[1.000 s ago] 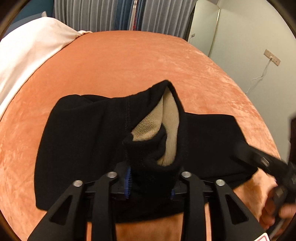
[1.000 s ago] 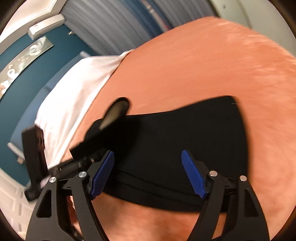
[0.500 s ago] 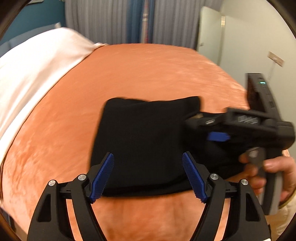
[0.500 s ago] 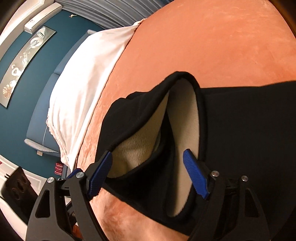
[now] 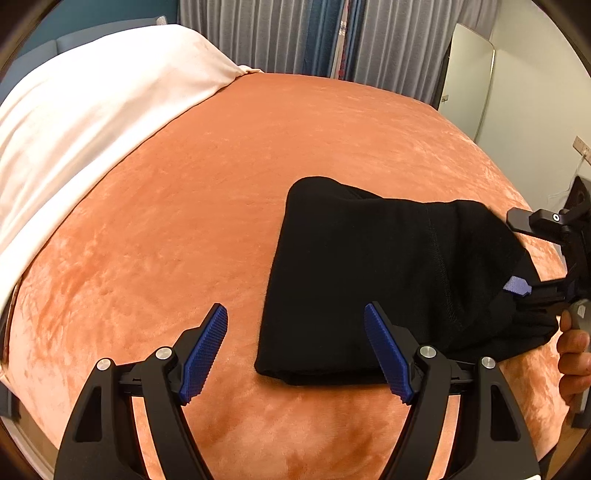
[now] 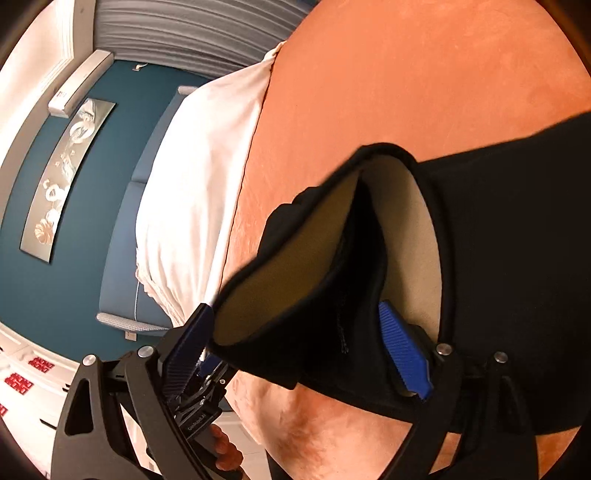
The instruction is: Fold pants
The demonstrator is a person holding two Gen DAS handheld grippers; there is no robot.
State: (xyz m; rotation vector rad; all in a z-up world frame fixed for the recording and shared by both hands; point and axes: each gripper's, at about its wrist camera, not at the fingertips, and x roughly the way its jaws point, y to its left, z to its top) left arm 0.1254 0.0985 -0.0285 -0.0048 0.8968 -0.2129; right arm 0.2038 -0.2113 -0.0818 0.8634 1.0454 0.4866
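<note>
The black pants (image 5: 388,280) lie folded on the orange bed cover (image 5: 221,192), right of centre in the left wrist view. My left gripper (image 5: 295,308) hangs open above the cover. The fold's near left corner lies beyond its right finger, and nothing is between the pads. My right gripper (image 5: 513,253) sits at the pants' right end. In the right wrist view a raised black edge of the pants (image 6: 332,295) with beige lining (image 6: 280,280) lies between the fingers of my right gripper (image 6: 295,308). Its jaws are opening, and the blue right pad (image 6: 402,350) shows bare.
A white sheet (image 5: 81,122) covers the bed's far left part, with grey curtains (image 5: 288,33) behind it. A mirror (image 5: 469,77) and a white wall stand at the right. A person's hand (image 5: 572,354) holds the right gripper's handle. A teal wall with a silver panel (image 6: 62,177) is at the left.
My left gripper has let go of the raised black fold, opened and drawn away to the left. My right gripper has come onto the lined edge and its jaws have widened.
</note>
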